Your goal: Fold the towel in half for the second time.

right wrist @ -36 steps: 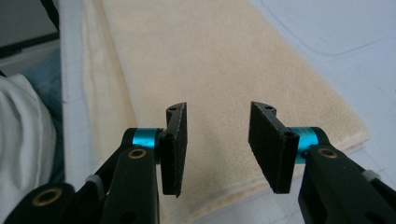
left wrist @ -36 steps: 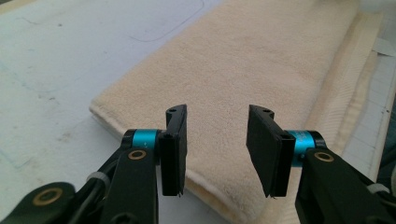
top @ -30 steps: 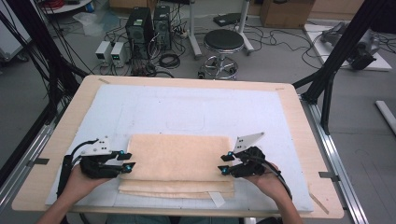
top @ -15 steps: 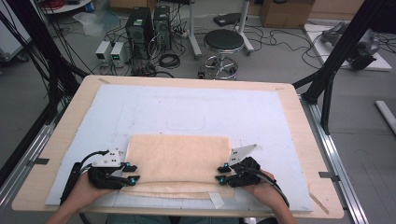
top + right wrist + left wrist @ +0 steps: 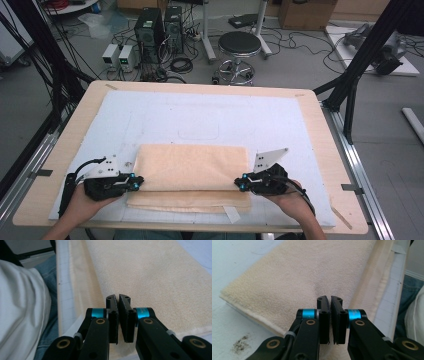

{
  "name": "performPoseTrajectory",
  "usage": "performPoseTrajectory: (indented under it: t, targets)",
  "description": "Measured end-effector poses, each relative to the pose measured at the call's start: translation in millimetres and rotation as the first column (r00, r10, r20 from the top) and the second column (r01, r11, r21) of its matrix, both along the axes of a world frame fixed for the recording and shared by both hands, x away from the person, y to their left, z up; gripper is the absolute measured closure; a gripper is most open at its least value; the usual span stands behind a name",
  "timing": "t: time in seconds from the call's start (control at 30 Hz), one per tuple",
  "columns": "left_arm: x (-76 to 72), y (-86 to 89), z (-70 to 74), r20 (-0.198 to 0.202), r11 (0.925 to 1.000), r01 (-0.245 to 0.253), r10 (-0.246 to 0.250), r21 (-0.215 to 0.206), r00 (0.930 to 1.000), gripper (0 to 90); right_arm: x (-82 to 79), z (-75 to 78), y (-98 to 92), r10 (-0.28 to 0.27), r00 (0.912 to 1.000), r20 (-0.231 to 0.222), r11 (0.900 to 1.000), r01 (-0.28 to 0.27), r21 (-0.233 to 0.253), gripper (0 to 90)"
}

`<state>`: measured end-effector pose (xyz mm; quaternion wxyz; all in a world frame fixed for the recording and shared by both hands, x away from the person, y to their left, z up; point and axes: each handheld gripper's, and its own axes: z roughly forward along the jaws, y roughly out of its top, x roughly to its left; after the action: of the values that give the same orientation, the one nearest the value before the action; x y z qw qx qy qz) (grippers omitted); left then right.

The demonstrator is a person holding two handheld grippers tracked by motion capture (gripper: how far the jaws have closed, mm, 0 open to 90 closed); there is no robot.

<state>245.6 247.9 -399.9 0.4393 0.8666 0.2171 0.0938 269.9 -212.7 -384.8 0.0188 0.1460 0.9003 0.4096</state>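
The cream towel (image 5: pixel 192 175) lies folded near the front edge of the table (image 5: pixel 320 145), on the pale mat (image 5: pixel 200 120), roughly midway between the left and right edges. It looks to me well along: the upper layer is already doubled over a lower one, whose strip peeks out along the front, so at least one fold seems done and the edges are not quite squared. What is left, I would guess, is another fold or a tidying of that offset. Its long axis runs side to side, parallel to the front edge. The left gripper (image 5: pixel 134 182) sits at the towel's left end and the right gripper (image 5: pixel 241 183) at its right end. In both gripper views the jaws stand nearly together over the cloth; whether they pinch any fabric I cannot tell.
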Motion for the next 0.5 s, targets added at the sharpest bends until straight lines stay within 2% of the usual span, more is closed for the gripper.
performPoseTrajectory:
  t: [0.2,0.3,0.37,0.43,0.5]
  targets:
    - [-18.1,-0.2,-8.6,-0.025,0.9989,0.035,-0.034,0.03,0.9991,85.3,-19.9,-11.6,1.3,0.036,0.9989,-0.028,0.999,-0.037,-0.021,86.4]
    - [-19.6,-2.1,-15.1,-0.051,0.9969,0.057,-0.054,0.055,0.9973,83.4,-23.4,-21.5,2.3,0.049,0.9972,-0.057,0.998,-0.051,-0.035,85.2]
    - [-17.5,-1.9,-17.3,-0.074,0.9979,0.051,-0.048,0.039,0.9961,76.5,-22.6,-26.4,3.4,0.066,0.9945,-0.081,0.996,-0.07,-0.049,78.8]
    - [-14.6,-0.9,-15.2,-0.066,0.9986,0.04,-0.038,0.033,0.9971,69.7,-19.0,-27.4,2.8,0.057,0.9942,-0.091,0.997,-0.061,-0.047,72.4]
    - [-10.1,-0.2,-10.7,-0.051,0.9996,0.022,-0.022,0.017,0.9984,67.3,-12.5,-25.4,-0.7,0.04,0.9946,-0.096,0.999,-0.043,-0.028,67.2]
